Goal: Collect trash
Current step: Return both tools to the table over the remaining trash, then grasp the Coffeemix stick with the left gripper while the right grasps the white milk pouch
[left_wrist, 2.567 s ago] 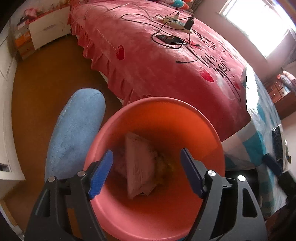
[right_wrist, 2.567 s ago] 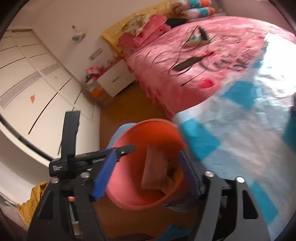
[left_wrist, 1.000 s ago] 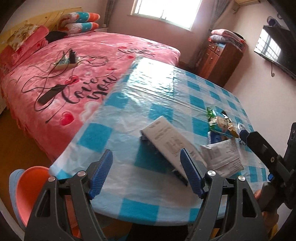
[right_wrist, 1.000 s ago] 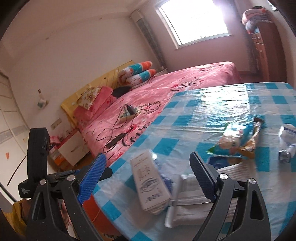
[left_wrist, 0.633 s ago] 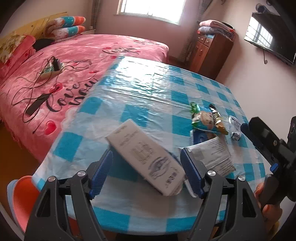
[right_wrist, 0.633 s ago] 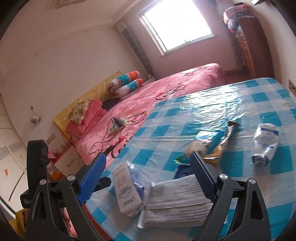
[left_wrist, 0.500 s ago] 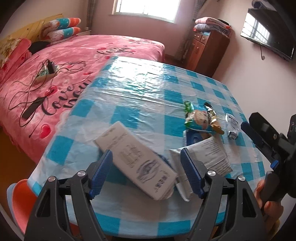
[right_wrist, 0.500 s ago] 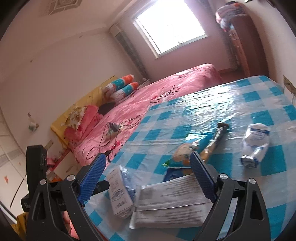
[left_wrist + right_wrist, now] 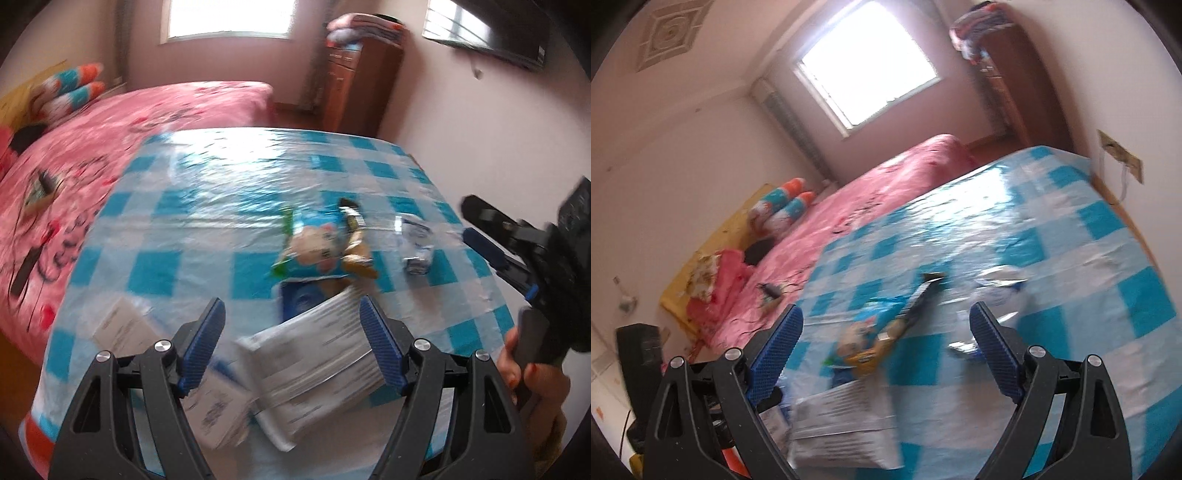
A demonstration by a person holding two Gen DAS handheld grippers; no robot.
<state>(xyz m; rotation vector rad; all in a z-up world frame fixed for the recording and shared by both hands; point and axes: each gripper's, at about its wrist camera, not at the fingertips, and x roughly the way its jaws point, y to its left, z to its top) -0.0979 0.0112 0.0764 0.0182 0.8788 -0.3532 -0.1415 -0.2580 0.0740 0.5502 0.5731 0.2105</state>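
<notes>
Trash lies on a blue-and-white checked table point(image 9: 229, 192). In the left wrist view a white printed paper packet point(image 9: 314, 354) lies below and between the fingers of my open left gripper point(image 9: 295, 343), which grips nothing. A white carton point(image 9: 162, 365) sits left of the packet. Beyond the packet are a blue snack bag point(image 9: 317, 251) and a crushed clear bottle point(image 9: 415, 243). My right gripper point(image 9: 886, 350) is open and empty, with the snack bag point(image 9: 871, 339) ahead between its fingers, the bottle point(image 9: 1001, 295) to the right and the packet point(image 9: 846, 428) below.
An orange bin point(image 9: 35, 439) shows at the table's lower left corner. A pink bed point(image 9: 110, 140) runs along the table's left side. A brown cabinet point(image 9: 358, 85) stands at the back. A hand point(image 9: 532, 380) holds the right gripper at the table's right edge.
Both views swung up from the orange bin to the table, then slid right along it. The white packet now lies between the left fingers and the snack bag ahead of the right ones.
</notes>
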